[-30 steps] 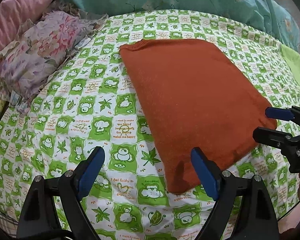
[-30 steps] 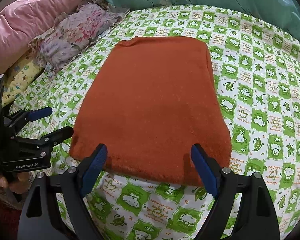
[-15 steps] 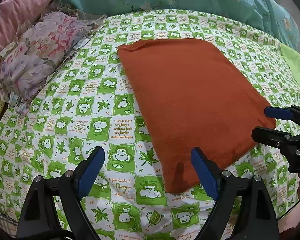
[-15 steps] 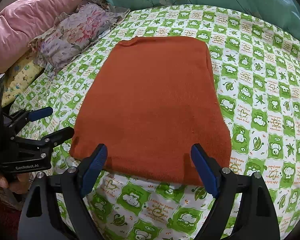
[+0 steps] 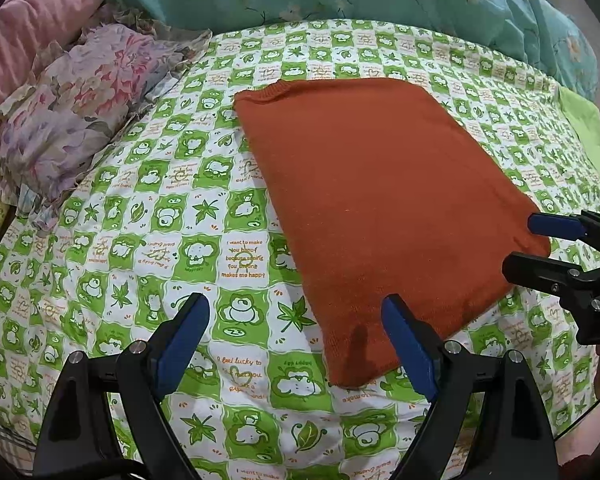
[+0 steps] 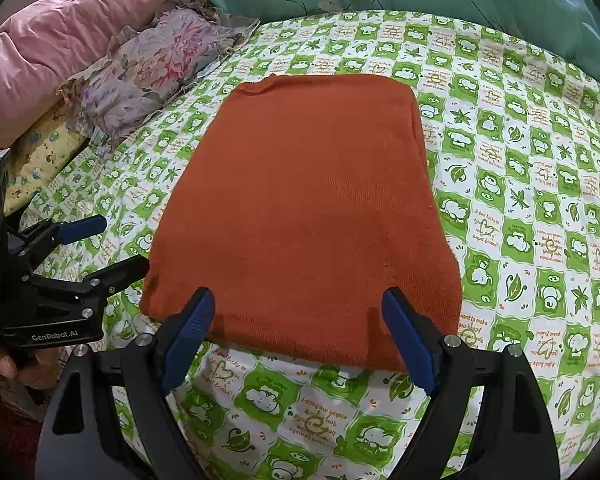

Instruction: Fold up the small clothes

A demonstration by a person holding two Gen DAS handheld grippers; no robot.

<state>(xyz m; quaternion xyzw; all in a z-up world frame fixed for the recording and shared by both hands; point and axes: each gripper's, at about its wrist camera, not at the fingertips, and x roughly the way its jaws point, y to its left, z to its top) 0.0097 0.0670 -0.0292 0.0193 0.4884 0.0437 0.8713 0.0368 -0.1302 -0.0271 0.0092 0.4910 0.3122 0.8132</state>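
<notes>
On the bed (image 6: 540, 160), your sweater (image 6: 312, 208) lies folded flat: soft, light knit. Both tongs, left (image 5: 296, 344) and right (image 6: 300, 336), stand apart, empty; pinch its near corners through all layers.

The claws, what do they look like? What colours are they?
Both claws look the same. The left claw and right claw each have black plastic arms with silver screws and two blue ribbed fingers. The left claw's side has white "GenRobot.AI" lettering, seen from the right wrist view. No sleeves show.

Rust-orange knit garment (image 6: 308, 208), folded into a flat rectangle, lying just ahead of the right gripper's (image 6: 298, 332) spread fingertips
</notes>
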